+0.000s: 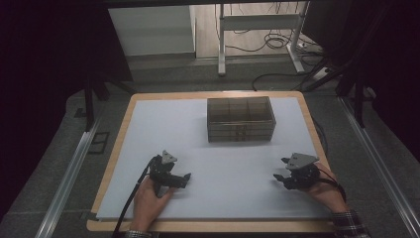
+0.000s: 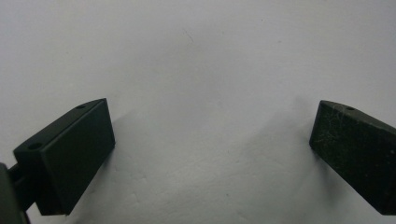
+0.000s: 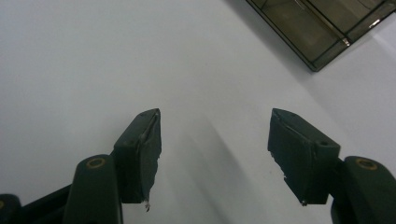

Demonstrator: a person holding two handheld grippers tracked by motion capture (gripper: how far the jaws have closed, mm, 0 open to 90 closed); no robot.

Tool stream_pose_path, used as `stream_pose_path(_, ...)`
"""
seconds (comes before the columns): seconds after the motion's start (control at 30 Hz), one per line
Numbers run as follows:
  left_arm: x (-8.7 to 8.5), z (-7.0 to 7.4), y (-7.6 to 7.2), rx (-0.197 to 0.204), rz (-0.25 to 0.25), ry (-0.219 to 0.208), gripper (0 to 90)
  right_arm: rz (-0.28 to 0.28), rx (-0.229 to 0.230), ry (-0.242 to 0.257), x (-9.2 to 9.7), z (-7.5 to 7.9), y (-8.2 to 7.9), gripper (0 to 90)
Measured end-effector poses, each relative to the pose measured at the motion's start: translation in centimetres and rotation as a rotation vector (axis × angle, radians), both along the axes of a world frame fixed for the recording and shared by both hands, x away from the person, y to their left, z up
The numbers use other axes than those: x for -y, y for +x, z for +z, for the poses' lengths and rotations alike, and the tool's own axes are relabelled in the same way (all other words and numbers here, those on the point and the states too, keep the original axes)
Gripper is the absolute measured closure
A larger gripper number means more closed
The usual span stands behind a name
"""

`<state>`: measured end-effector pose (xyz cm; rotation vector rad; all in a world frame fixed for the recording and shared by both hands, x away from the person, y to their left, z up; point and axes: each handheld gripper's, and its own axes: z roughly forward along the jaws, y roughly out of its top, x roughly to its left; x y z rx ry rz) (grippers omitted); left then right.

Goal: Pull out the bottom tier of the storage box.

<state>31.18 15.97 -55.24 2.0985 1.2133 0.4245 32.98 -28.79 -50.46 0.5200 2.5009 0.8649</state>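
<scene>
Smoked-plastic walls mark the box (image 1: 240, 119), seen in the high view at the far middle of the white surface (image 1: 148, 129), its long axis running nine to three. The left gripper (image 1: 186, 176) and right gripper (image 1: 277, 177) are held low near the front edge, well apart from it and from each other. From the left fingers the box lies toward one o'clock, from the right fingers toward eleven; the two look about equally near, the right perhaps a little nearer.

In the left gripper view the fingers (image 2: 70, 154) are spread wide with nothing but bare surface between them.

In the right gripper view the fingers (image 3: 140, 149) are set partly open and hold nothing. A corner of the box (image 3: 322, 23) is seen at one o'clock, well beyond the tips.
</scene>
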Motion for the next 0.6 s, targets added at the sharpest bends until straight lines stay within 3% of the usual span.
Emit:
stream_pose_path(0.2, 0.0, 0.0, 0.0, 0.000, 0.000, 0.000, 0.0, 0.015, 0.004, -0.019, -0.8, 0.0, 0.3, 35.4)
stream_pose_path(0.6, 0.0, 0.0, 0.0, 0.000, 0.000, 0.000, 0.0, 0.039, 0.057, -0.070, -2.7, -0.6, 1.1, 40.6)
